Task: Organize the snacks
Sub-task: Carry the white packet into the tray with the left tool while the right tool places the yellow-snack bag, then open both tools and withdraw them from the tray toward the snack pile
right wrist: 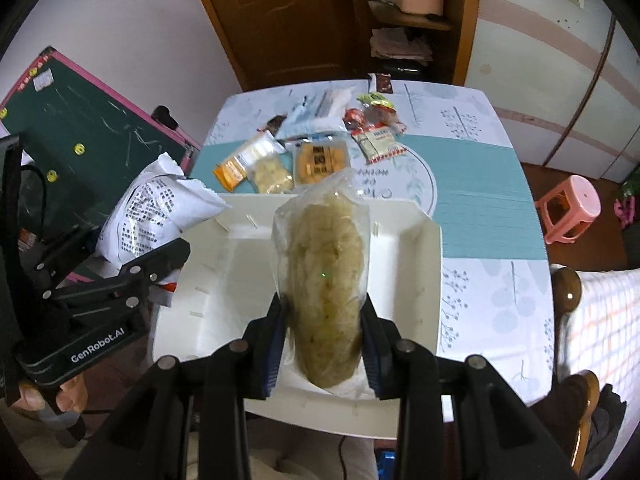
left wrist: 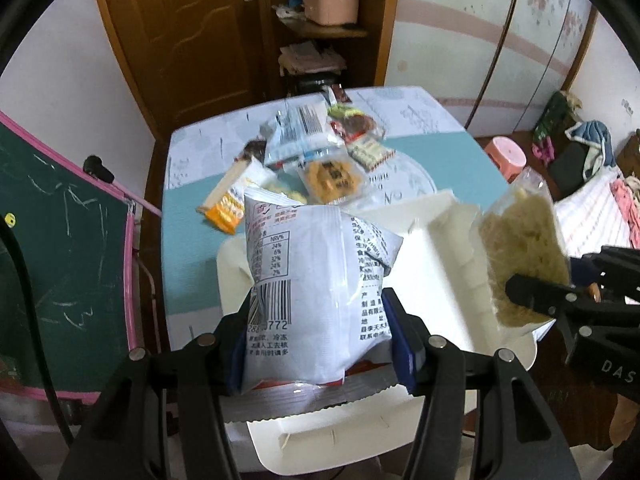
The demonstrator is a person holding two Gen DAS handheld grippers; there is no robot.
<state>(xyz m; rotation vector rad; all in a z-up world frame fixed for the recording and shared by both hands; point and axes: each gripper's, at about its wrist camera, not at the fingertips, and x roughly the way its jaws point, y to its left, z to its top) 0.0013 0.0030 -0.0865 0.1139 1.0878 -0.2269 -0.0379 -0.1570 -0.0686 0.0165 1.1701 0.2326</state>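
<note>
Hanging over the shallow white cardboard box at the counter's near edge, the left gripper pinches a white printed snack bag in its jaws, while the right gripper pinches a clear packet of pale yellow-green crisps. More wrapped snacks lie scattered beyond the box on the teal-and-white cloth.

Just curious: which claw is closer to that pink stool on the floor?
Right. The right claw, holding a clear bag over the white box, is on the pink stool's side; the left claw is farther away.
</note>
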